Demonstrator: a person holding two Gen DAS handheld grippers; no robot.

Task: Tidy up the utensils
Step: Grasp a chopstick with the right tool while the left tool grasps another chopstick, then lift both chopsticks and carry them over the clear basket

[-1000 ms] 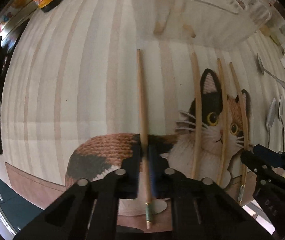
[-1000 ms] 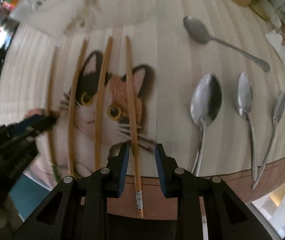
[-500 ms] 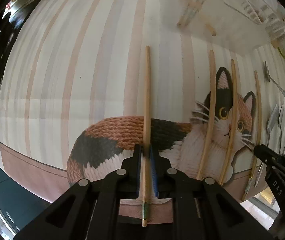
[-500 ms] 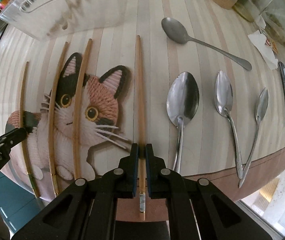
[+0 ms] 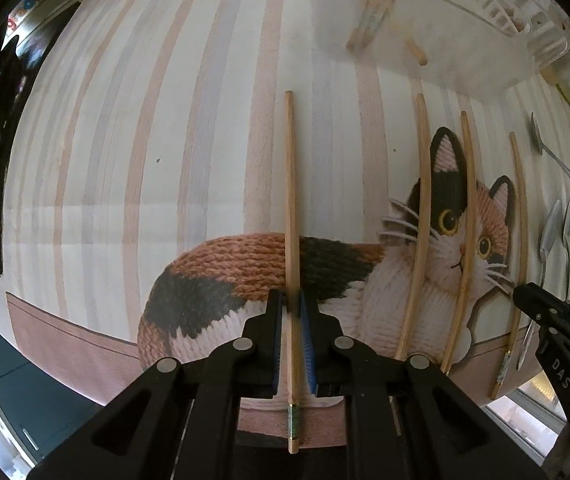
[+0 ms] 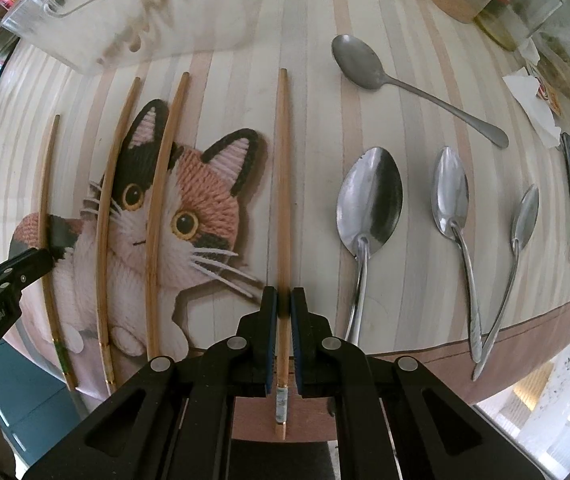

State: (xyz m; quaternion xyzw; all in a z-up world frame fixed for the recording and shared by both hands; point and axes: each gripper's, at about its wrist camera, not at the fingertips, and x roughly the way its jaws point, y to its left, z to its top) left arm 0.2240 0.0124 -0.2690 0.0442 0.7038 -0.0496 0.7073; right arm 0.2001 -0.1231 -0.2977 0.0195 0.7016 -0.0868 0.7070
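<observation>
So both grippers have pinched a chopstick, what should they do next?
Probably lift both straight up. The left gripper is shut on one chopstick, the right gripper on another, and the clear holder stands farther back on the mat.

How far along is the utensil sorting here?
Done: a few chopsticks already lie in the clear plastic tray. In hand: left gripper and right gripper each clamp a wooden chopstick. Left: two bare chopsticks on the cat-print mat and four metal spoons.
</observation>
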